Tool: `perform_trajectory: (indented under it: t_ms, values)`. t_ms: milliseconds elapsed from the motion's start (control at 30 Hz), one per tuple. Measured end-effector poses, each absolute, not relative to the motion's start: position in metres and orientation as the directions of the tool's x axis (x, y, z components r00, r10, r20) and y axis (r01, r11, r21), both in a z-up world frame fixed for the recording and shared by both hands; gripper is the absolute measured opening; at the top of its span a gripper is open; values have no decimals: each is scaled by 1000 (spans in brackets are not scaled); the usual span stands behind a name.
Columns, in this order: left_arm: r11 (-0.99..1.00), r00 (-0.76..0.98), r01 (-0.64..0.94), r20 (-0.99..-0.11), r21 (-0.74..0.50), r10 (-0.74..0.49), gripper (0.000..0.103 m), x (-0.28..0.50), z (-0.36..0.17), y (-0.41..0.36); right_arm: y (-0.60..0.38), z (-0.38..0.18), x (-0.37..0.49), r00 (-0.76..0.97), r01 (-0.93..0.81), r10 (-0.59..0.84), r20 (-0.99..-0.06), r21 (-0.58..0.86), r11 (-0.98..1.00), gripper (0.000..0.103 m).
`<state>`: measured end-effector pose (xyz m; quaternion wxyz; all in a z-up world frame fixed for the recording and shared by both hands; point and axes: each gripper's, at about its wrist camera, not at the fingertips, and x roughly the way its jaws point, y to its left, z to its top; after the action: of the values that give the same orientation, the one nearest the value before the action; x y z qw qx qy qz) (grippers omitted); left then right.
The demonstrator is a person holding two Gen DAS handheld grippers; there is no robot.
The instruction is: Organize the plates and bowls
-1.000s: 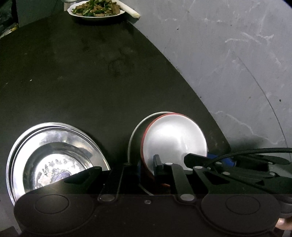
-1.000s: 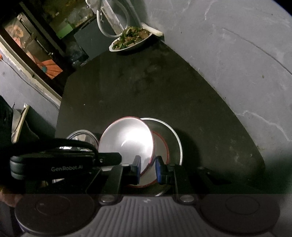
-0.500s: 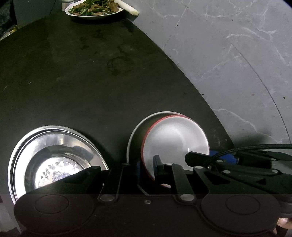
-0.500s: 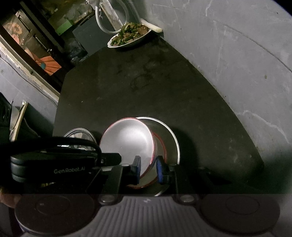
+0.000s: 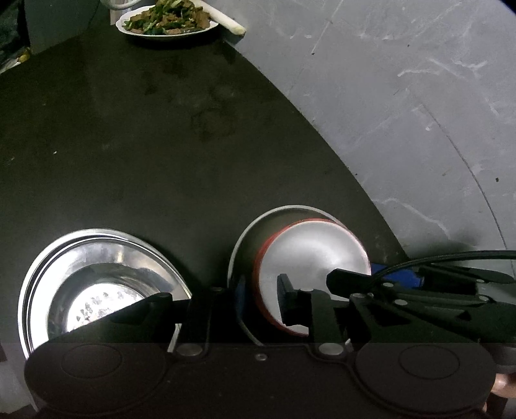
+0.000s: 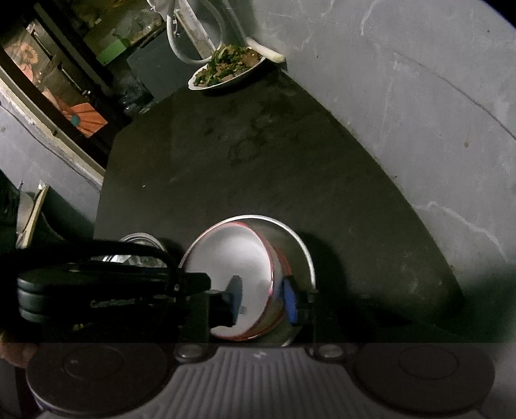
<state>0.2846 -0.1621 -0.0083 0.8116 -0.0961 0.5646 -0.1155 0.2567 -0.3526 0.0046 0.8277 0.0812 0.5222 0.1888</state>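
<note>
A red-rimmed metal bowl (image 5: 309, 254) sits inside a larger steel bowl (image 5: 254, 225) near the front edge of the black table (image 5: 161, 145). My left gripper (image 5: 259, 298) straddles the red bowl's rim with a gap between its fingers. My right gripper (image 6: 262, 299) also straddles that rim from the other side and stands open; the red bowl (image 6: 232, 258) and the steel bowl (image 6: 296, 245) show in its view. A stack of steel plates (image 5: 96, 274) with a small bowl in it lies to the left.
A white plate of stir-fried food (image 5: 166, 19) stands at the table's far edge, also in the right wrist view (image 6: 229, 67). A grey marble wall (image 5: 403, 96) curves along the right side. Dark shelving (image 6: 64, 80) lies beyond the table's left.
My right gripper's fingers have spread apart around the red bowl's rim. The red bowl has settled a little lower in the steel bowl. Both cameras shifted slightly.
</note>
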Motion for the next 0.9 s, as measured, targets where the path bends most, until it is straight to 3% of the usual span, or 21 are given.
perform_trajectory:
  t_ms: [333,467,500,533,567,700,833,900]
  values:
    - [949,355,72,-881,-307,-312,29,284,-5,-158,-356,8,255,396,-219,409,-822,348,912,39]
    - [945,368,65,-873,-321,-322,32,284,-3,-155,-357,8,254,403,-214,407,-820,348,913,46]
    - [942,374,63,-867,-330,-328,36,285,-1,-153,-358,9,254,405,-213,409,-818,350,912,50]
    - [945,384,59,-866,-323,-320,52,285,0,-152,-359,9,253,407,-211,412,-815,355,911,53]
    - [952,397,55,-868,-300,-297,59,284,3,-151,-360,10,253,411,-210,415,-812,359,910,58]
    - [958,438,41,-857,-285,-273,63,284,9,-142,-367,13,252,431,-195,420,-799,372,908,70]
    - [968,451,16,-862,-250,-230,84,283,8,-137,-375,14,251,445,-176,418,-792,381,908,78]
    - [977,457,8,-868,-215,-195,89,283,7,-136,-378,14,250,450,-165,417,-790,385,908,88]
